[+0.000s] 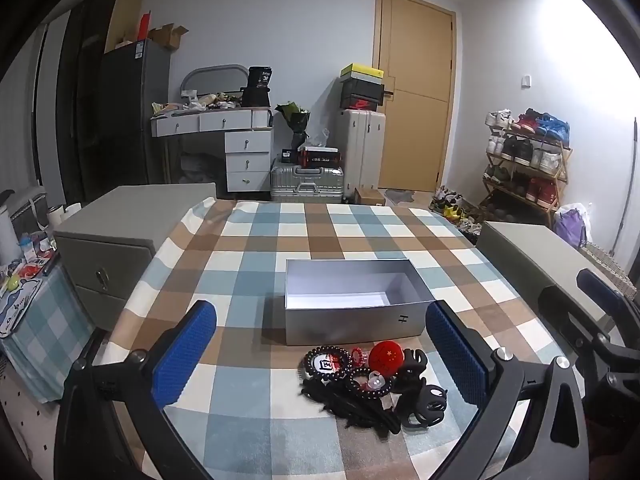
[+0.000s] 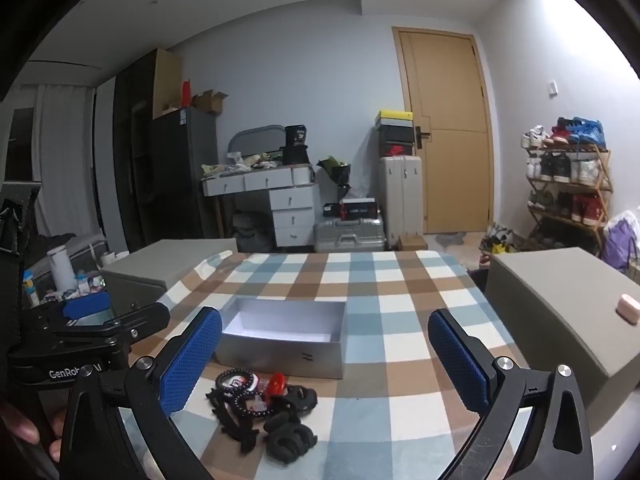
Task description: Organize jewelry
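Left gripper (image 1: pixel 320 356) hangs over the checked desk (image 1: pixel 248 248), jaws spread wide and holding nothing. Dead centre, the silver box (image 1: pixel 352 320) sits empty; the jewelry pile (image 1: pixel 372 384) lies just in front of it, untouched. Right gripper (image 2: pixel 325 360), jaws wide, nothing between them. By the look of it, everything's left to do.
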`<act>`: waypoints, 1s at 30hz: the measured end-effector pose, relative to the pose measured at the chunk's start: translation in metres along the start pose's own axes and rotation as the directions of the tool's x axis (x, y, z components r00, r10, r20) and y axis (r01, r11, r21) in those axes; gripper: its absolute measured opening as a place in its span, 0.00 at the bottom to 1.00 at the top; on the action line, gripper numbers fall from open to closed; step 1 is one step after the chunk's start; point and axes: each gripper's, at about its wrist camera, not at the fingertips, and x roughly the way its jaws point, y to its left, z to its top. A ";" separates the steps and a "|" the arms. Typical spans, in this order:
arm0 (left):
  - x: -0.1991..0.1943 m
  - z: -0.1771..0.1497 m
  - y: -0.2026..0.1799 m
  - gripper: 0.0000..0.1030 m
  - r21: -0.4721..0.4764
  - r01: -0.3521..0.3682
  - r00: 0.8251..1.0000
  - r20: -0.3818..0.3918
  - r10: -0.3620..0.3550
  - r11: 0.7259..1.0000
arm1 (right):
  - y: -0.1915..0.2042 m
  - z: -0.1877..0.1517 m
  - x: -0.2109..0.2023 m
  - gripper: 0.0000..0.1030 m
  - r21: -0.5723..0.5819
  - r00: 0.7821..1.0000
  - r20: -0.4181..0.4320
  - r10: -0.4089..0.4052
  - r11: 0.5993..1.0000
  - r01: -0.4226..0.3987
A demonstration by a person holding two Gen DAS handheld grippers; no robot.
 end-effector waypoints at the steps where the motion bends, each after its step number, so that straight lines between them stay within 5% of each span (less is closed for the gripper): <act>1: 0.000 0.000 0.000 0.99 -0.003 0.006 1.000 -0.003 -0.006 1.000 | 0.000 0.000 0.000 1.00 0.001 1.000 0.000 -0.001 1.000 0.001; 30: 0.000 0.002 0.008 0.99 -0.005 -0.008 1.000 -0.004 0.008 1.000 | 0.003 0.002 0.001 1.00 -0.004 1.000 -0.011 0.017 1.000 -0.017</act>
